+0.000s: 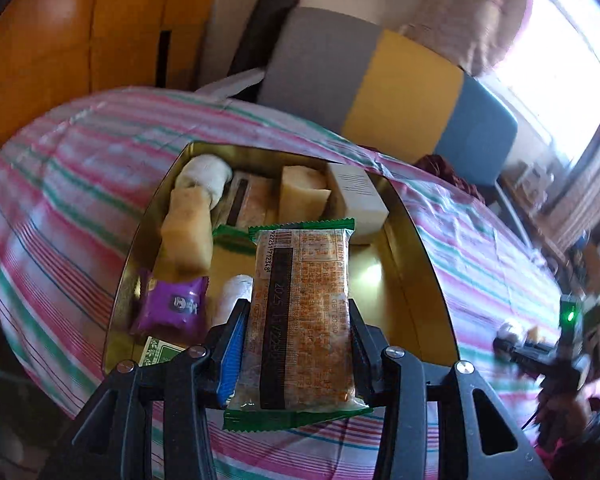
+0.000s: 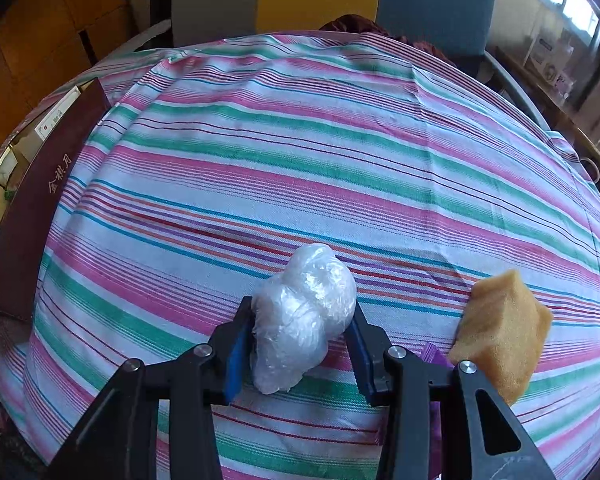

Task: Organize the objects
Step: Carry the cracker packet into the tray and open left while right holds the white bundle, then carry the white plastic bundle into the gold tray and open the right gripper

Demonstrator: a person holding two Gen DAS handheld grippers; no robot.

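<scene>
Gold-lined tin box (image 1: 400, 216) sits open on the striped tablecloth (image 1: 80, 160), with bare floor showing along its right half; its left half is crowded. Left gripper (image 1: 296, 320) holds 1 orange snack packet (image 1: 300, 312) with green crimped ends, jaws narrow and pressed on both long sides, the packet hanging over the near part of the box. Counted inside the box: 2 tan sponge blocks (image 1: 188, 236), 2 white plastic-wrapped bundles (image 1: 206, 174), 1 white carton (image 1: 358, 200), 1 purple sachet (image 1: 176, 306), and at least 1 more orange packet (image 1: 256, 200) partly covered. A green-printed item (image 1: 160, 354) at the near left corner is cut off by the gripper body; cannot identify it. Right gripper (image 2: 300, 332), in its own view, is closed narrowly on 1 clear-wrapped white bundle (image 2: 300, 316) that rests on the cloth. Just right of it lies 1 tan sponge block (image 2: 500, 328), with a scrap of purple (image 2: 434, 354) mostly hidden behind the right finger. Cloth beyond the bundle is open out to the far table edge. Dark red box wall (image 2: 40, 208) with gold characters stands at the left edge, contents behind it barely visible. Striped grey, yellow and blue cushion (image 1: 400, 80) lies beyond the table.
</scene>
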